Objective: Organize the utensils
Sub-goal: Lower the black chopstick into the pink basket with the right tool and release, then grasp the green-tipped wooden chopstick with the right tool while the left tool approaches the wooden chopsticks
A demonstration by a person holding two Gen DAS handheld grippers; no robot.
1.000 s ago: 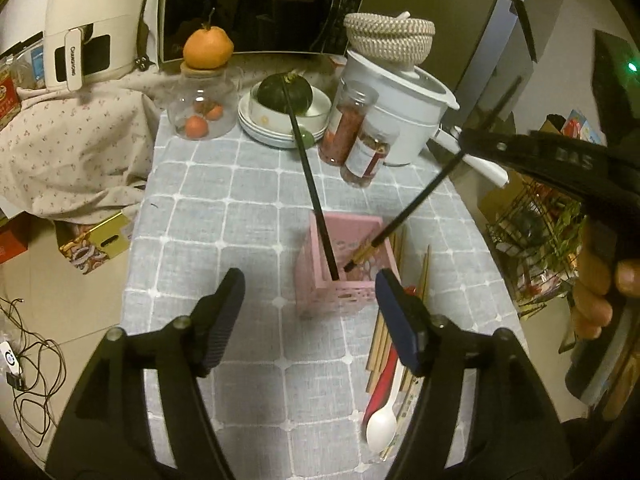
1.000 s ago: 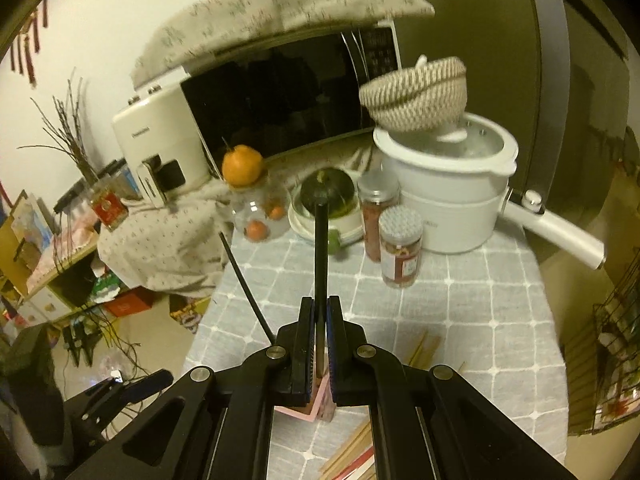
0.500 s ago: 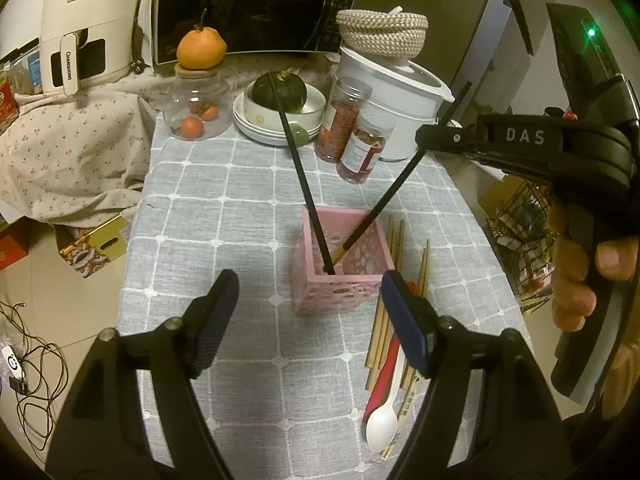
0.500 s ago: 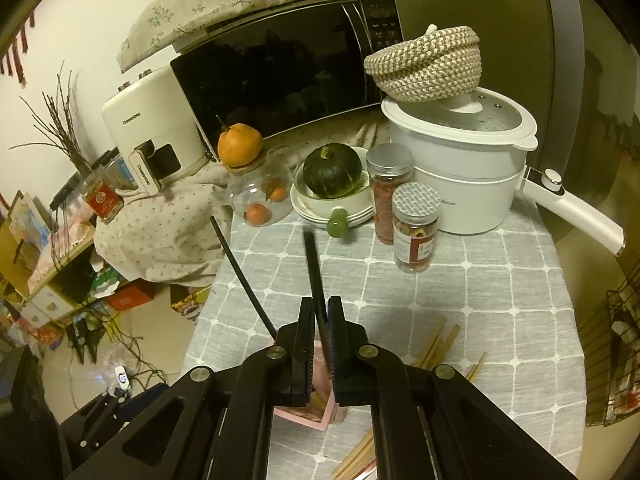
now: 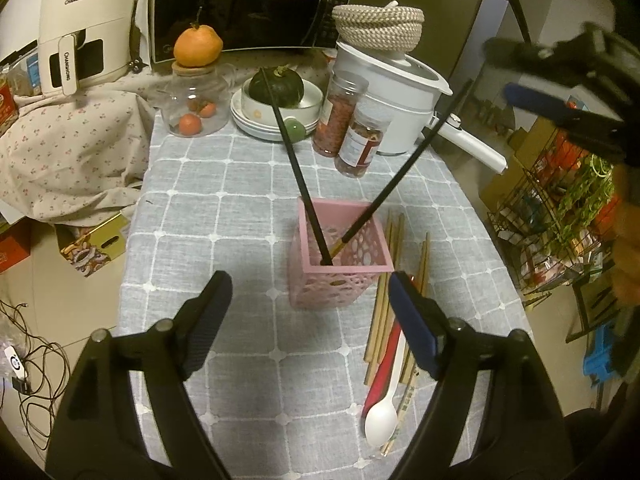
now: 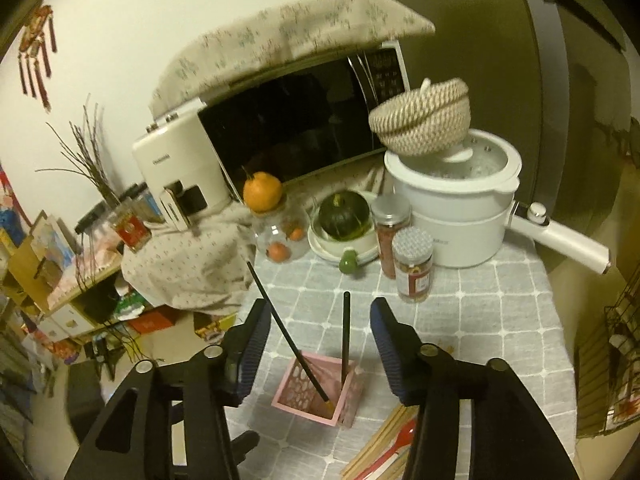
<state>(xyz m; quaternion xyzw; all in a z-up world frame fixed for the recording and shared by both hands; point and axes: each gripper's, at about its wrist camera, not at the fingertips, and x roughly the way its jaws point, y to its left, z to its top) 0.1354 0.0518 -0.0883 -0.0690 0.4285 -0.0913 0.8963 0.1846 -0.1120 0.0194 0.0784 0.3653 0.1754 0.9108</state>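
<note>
Leaning apart in pink holder [image 5: 340, 260], black chopsticks [image 5: 296, 168], tips down

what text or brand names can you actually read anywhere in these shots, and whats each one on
"CHANGHONG": top front of the white appliance, and again running vertically on its handle.
Jar labels, microwave panel, red tin, printed chopstick wrapper: too small or blurred to read.
Brand on the white appliance in the right wrist view: blurred, not readable.

A grey checked table [image 5: 248, 184] carries a pink holder [image 5: 340, 276], wooden chopsticks [image 5: 380, 320] and jars [image 5: 360, 140].
</note>
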